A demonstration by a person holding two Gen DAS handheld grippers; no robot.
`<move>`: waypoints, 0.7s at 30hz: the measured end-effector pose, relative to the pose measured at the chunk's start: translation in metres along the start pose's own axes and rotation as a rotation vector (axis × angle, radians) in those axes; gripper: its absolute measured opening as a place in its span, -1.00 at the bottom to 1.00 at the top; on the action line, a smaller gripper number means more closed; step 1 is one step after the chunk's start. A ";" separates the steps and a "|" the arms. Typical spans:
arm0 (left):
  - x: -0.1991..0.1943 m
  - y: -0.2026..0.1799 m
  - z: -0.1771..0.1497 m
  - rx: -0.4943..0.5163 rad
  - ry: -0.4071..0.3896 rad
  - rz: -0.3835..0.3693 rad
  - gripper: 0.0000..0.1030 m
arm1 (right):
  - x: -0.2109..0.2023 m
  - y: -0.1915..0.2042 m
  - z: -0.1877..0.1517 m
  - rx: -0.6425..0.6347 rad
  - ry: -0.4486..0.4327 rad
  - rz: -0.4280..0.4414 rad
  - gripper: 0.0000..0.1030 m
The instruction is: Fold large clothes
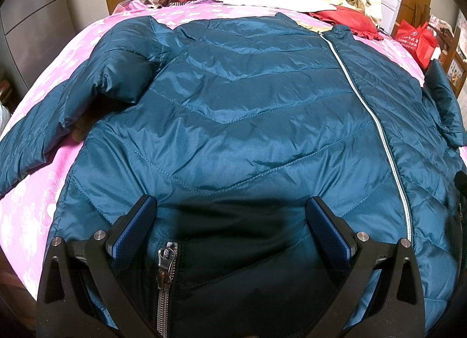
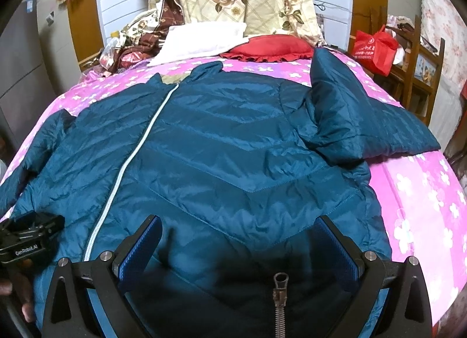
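On the pink floral bed [image 1: 38, 206], teal quilted jacket [image 1: 233, 110] lies flat, front up, zipped shut. Left sleeve [image 1: 43, 133] trails off the left side. Left gripper [image 1: 230, 221] fingers spread over the hem. Right gripper [image 2: 239, 238] fingers spread, same hem. Right sleeve [image 2: 350, 116] bunched up.
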State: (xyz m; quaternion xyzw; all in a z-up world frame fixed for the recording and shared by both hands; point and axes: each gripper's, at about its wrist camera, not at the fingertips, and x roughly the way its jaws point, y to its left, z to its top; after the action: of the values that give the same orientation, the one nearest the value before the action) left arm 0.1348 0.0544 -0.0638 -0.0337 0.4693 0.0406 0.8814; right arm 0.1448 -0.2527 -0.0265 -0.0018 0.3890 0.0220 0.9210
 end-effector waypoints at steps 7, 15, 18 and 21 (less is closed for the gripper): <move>0.000 0.000 0.001 0.000 0.000 0.001 0.99 | 0.005 0.010 -0.003 -0.025 0.002 0.007 0.99; 0.000 0.000 0.001 0.000 0.000 0.001 0.99 | 0.013 0.005 -0.002 0.006 0.031 0.023 0.99; 0.000 0.000 0.001 0.000 -0.001 0.001 0.99 | 0.014 0.007 -0.003 -0.001 0.037 0.020 0.99; 0.000 0.001 0.001 -0.001 -0.001 0.000 0.99 | 0.013 0.006 -0.003 0.006 0.034 0.020 0.99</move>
State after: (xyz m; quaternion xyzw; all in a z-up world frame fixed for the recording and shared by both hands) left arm 0.1350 0.0549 -0.0634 -0.0340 0.4688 0.0408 0.8817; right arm 0.1517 -0.2466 -0.0381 0.0043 0.4048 0.0299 0.9139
